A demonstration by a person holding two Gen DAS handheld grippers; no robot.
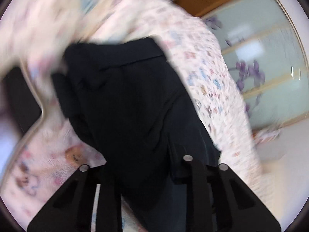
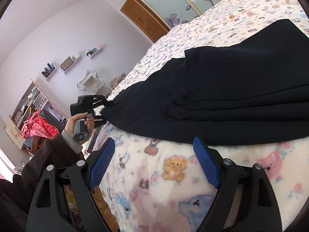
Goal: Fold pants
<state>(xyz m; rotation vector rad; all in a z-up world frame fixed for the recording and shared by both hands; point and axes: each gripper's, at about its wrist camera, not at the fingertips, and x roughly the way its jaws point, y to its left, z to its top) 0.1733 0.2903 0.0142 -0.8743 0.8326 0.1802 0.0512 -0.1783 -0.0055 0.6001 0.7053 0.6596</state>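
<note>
Dark navy pants (image 2: 241, 81) lie partly folded in layers on a bed with a teddy-bear blanket (image 2: 173, 174). My left gripper (image 2: 111, 103), held by a person's hand (image 2: 77, 123), is shut on the pants' left end at the bed's edge and holds it raised. In the blurred left wrist view the dark cloth (image 1: 125, 96) drapes over and between the fingers of the left gripper (image 1: 148, 174), hiding the pads. My right gripper (image 2: 154, 145) stands open over the blanket, its blue pads (image 2: 102, 162) just short of the pants' near edge, with nothing between them.
The bed's edge runs along the left, with floor below. A bookshelf (image 2: 29, 100) and red cloth (image 2: 38, 127) stand by the far wall. A wardrobe with flowered glass doors (image 2: 193, 0) and a wooden door (image 2: 143, 19) lie beyond the bed.
</note>
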